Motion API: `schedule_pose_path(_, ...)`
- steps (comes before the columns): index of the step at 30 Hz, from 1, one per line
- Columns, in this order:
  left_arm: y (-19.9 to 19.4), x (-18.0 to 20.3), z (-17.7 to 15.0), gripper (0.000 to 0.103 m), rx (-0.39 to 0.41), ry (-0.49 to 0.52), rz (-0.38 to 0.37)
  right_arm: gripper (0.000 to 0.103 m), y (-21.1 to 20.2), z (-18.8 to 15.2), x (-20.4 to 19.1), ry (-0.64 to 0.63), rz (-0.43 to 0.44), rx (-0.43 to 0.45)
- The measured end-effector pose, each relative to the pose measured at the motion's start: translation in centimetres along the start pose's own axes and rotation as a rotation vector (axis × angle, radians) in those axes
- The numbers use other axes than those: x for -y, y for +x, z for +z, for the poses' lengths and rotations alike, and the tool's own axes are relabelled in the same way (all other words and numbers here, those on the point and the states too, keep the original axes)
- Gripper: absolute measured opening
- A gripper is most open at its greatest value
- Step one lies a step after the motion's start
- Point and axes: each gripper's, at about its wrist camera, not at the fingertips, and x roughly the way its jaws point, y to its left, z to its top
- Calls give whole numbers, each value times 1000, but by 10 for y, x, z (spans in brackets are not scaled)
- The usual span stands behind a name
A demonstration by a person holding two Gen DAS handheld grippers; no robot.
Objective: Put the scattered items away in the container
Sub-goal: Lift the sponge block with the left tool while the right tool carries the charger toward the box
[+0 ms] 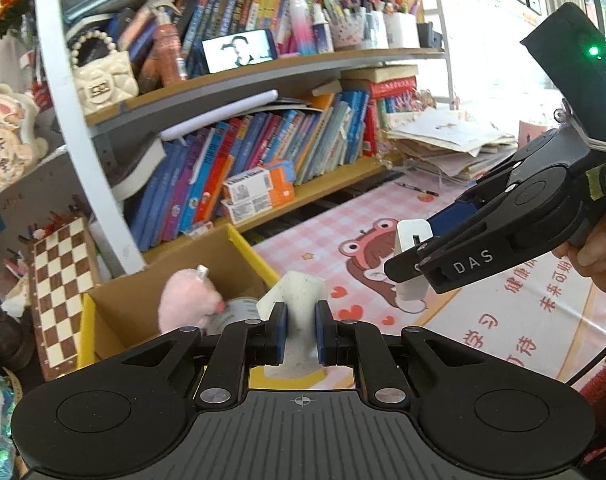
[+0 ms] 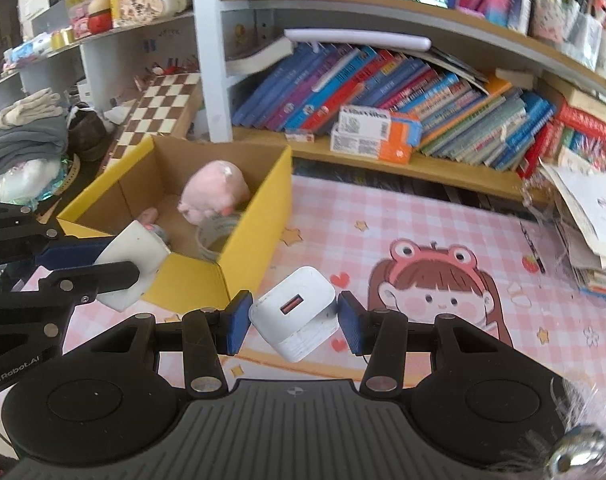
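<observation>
We're carrying a white charger block (image 2: 297, 316) with an orange port just beside the yellow cardboard box (image 2: 259, 220), right gripper (image 2: 295, 322) clamping it. Our left gripper (image 1: 302, 330) is pinching a grubby white piece (image 1: 299, 300) at the box's rim.

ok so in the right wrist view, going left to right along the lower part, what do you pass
left hand-held gripper shut on a white block → yellow cardboard box → right hand-held gripper shut on a white charger → cartoon girl print on the pink mat
</observation>
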Motion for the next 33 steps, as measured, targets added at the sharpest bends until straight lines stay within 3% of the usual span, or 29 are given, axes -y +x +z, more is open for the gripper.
schedule_pose_path(14, -12, -41, 0, 13, 46, -26, 59, 44, 9, 31, -40, -87, 29, 32)
schedule_pose_path(27, -14, -95, 11, 13, 89, -70, 188, 44, 26, 73, -65, -177, 68, 73)
schedule_pose_path(33, -9, -108, 12, 13, 96, -86, 210, 44, 37, 85, -79, -218, 96, 71)
